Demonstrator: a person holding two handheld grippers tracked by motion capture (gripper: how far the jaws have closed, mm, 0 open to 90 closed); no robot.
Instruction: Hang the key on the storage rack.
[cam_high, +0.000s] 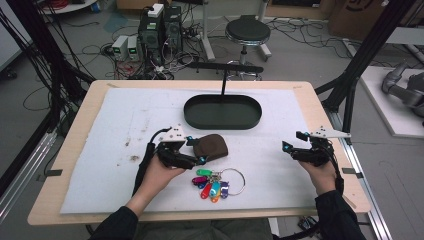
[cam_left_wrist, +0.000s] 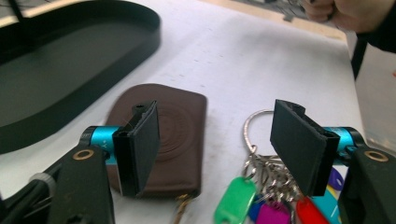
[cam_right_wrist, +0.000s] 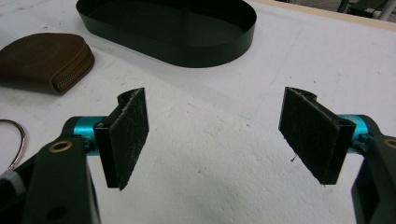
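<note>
Two black two-jaw grippers, one brown leather zip pouch, one oval black metal tray, one steel key ring.

The left gripper (cam_high: 194, 151) is hovering released beside the pouch (cam_high: 211, 147); the right gripper (cam_high: 292, 141) is gaping over white foam; the tray (cam_high: 222, 111) is lying lengthwise left-right; the ring (cam_high: 233, 181) is carrying about five coloured tags.

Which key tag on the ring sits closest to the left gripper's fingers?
The green tag, at the top of the fan nearest the left gripper. The red, orange, light blue and purple tags hang lower, toward the person.
</note>
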